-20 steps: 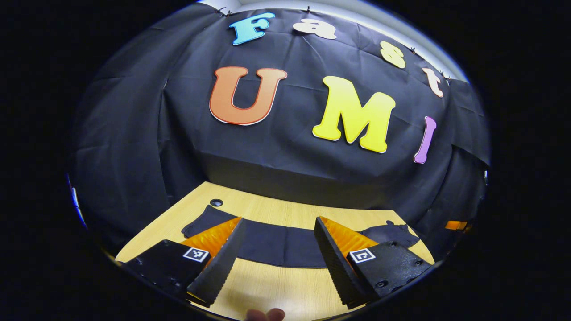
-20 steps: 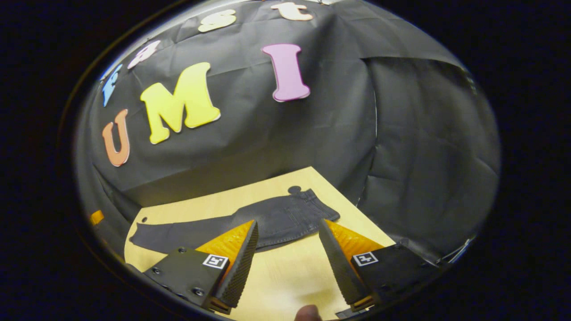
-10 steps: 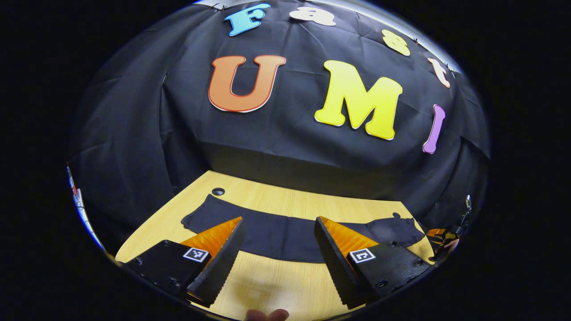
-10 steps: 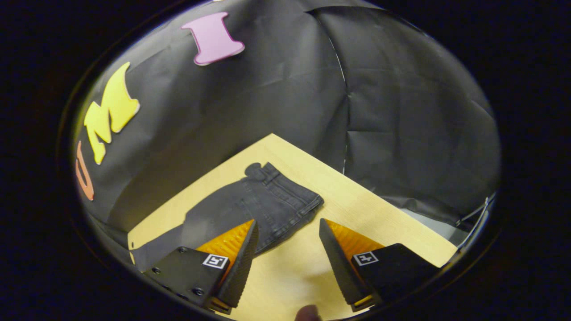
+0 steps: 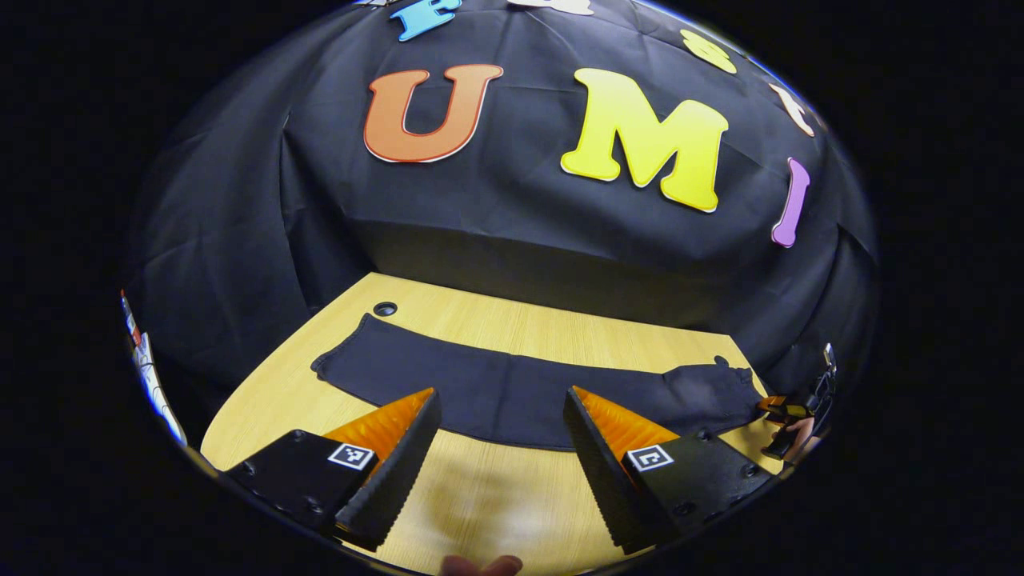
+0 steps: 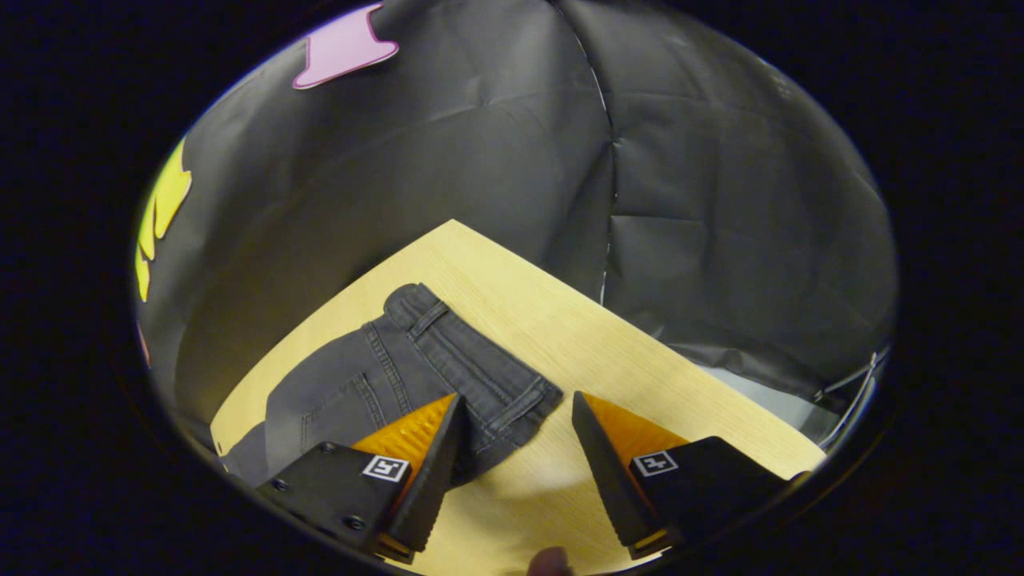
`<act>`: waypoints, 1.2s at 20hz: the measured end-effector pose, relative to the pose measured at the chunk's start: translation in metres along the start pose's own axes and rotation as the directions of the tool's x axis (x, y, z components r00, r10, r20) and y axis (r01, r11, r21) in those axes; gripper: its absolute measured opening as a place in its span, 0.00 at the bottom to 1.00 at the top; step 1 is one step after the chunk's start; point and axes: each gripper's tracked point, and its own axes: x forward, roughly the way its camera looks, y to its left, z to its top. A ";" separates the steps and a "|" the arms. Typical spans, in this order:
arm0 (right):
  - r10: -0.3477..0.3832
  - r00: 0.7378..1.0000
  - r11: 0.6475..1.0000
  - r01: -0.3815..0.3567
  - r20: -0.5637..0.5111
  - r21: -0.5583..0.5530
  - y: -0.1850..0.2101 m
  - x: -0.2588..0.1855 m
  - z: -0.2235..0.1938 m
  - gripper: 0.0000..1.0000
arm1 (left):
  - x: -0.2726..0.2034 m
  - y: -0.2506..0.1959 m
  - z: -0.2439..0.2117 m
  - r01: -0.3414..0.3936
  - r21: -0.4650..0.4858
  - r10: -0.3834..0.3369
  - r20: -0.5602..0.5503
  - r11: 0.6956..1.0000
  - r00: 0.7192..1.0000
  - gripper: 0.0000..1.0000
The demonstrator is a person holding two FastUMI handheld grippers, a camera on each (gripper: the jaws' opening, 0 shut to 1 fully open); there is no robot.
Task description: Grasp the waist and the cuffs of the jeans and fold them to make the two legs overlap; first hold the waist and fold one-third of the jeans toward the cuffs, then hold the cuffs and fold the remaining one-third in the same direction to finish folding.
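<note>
The jeans (image 5: 512, 396) are laid flat on the table (image 6: 640, 360), just ahead of both grippers; the left gripper (image 5: 500, 448) and right gripper (image 6: 512, 456) are held wide open, empty (approach step); next, waist (image 6: 472, 364) and cuffs (image 5: 344, 364) must be pinched.

The left tool (image 5: 500, 448) was held with its fingers (image 5: 392, 472) spread wide apart, gripping nothing, tilted downward. The right tool (image 6: 512, 456) likewise had its fingers (image 6: 608, 472) parted and empty, angled down. A fingertip (image 6: 550, 562) showed at each view's bottom edge.
</note>
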 end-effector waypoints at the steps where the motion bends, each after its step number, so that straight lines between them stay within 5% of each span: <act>1: 0.023 1.000 0.999 -0.023 0.006 0.033 0.002 0.000 0.003 0.86 | 0.001 0.001 -0.001 -0.006 -0.007 0.006 -0.004 1.000 1.000 0.99; 5: 0.046 0.999 0.996 -0.046 0.000 0.077 0.003 0.000 0.004 0.86 | 0.003 0.007 -0.004 -0.035 -0.040 0.034 -0.019 0.999 0.999 0.99; 9: 0.055 0.999 0.998 -0.055 0.002 -0.005 0.002 0.002 0.003 0.86 | 0.002 0.017 -0.004 -0.059 -0.052 0.058 -0.027 0.997 0.998 0.99; 10: 0.051 0.999 0.998 -0.051 0.005 -0.035 0.004 0.001 0.007 0.74 | 0.003 0.019 -0.004 -0.063 -0.052 0.062 -0.024 0.997 0.998 0.99; 11: 0.070 0.997 0.997 -0.071 -0.009 -0.043 0.010 -0.006 0.007 0.72 | 0.002 0.019 -0.004 -0.064 -0.054 0.062 -0.023 0.997 0.998 0.99; 17: 0.044 0.999 0.992 -0.042 0.018 -0.123 0.033 -0.032 0.029 0.10 | 0.001 0.024 -0.003 -0.075 -0.078 0.075 -0.011 0.994 0.997 0.99; 19: 0.057 0.997 0.988 -0.050 0.045 -0.144 0.054 -0.063 0.047 0.05 | 0.001 0.024 -0.001 -0.082 -0.105 0.082 -0.003 0.991 0.997 0.99; 24: 0.187 0.972 0.954 -0.144 0.145 -0.263 0.128 -0.166 0.086 0.14 | 0.003 0.025 0.003 -0.103 -0.161 0.107 0.014 0.982 0.994 0.99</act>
